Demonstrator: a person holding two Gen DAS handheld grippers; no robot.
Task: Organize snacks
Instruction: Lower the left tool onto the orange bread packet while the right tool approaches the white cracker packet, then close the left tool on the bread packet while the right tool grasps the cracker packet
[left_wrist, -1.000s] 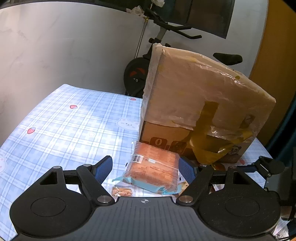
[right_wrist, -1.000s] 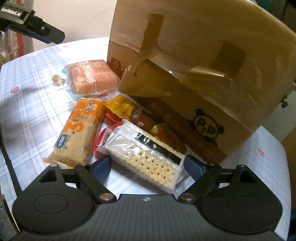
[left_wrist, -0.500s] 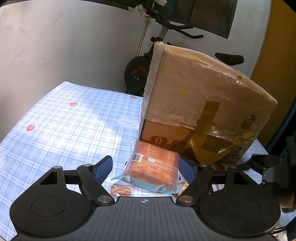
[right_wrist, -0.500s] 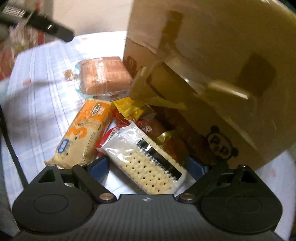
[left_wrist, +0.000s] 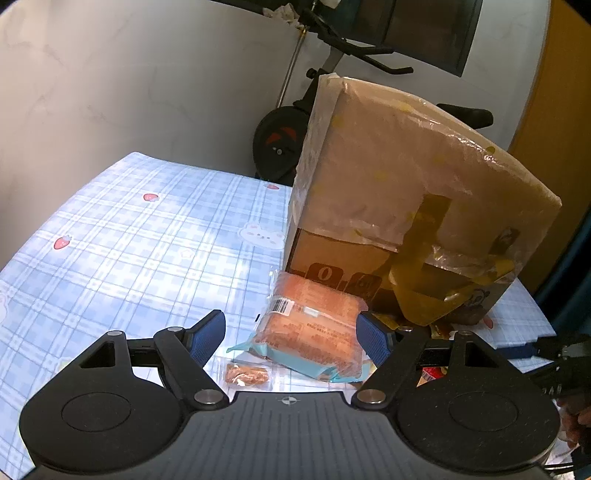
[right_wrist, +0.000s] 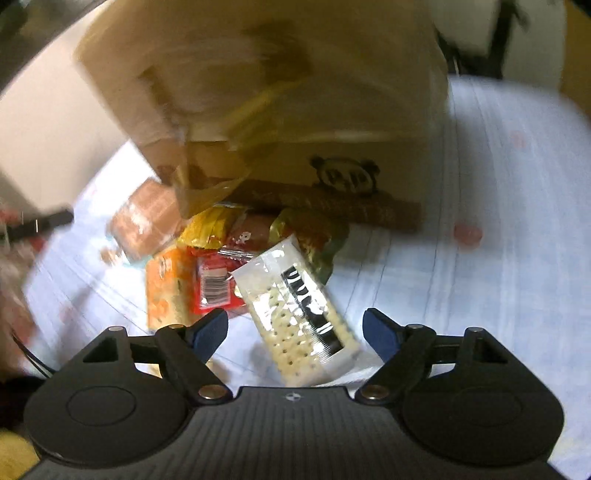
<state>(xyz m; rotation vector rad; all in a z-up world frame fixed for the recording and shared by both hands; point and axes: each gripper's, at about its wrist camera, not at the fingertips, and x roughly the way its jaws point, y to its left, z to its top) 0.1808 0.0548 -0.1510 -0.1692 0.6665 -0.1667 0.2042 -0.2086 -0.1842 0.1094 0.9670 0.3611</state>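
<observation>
Left wrist view. Left gripper hangs over the near edge of the tabletop, fingers spread wide and gripping nothing. Between them, but clear of both pads, lies the orange wafer pack in clear wrap with a blue end, its far end close to the base of the taped cardboard box. A small wrapped snack lies just near-left of the pack. An exercise bike stands behind the box, off the tabletop.

Right wrist view, heavily motion-blurred. Right gripper has its fingers apart; they have just been closing somewhat. The clear cracker pack lies lengthwise between them, and neither pad presses on it, so no grip yet. To its left lie a red packet and an orange biscuit pack. Farther off, a yellow packet and a long brown stick pack crowd against the box.

Judgement: step in hand looks like the pick of the cracker pack. To do it well, steady the hand first. Square the fingers across the pack's narrow width. Lower until the pads flank its sides, then close gently: crackers crush and the film is slippery. Keep the left-hand pad off the red packet so that only one pack lifts.
</observation>
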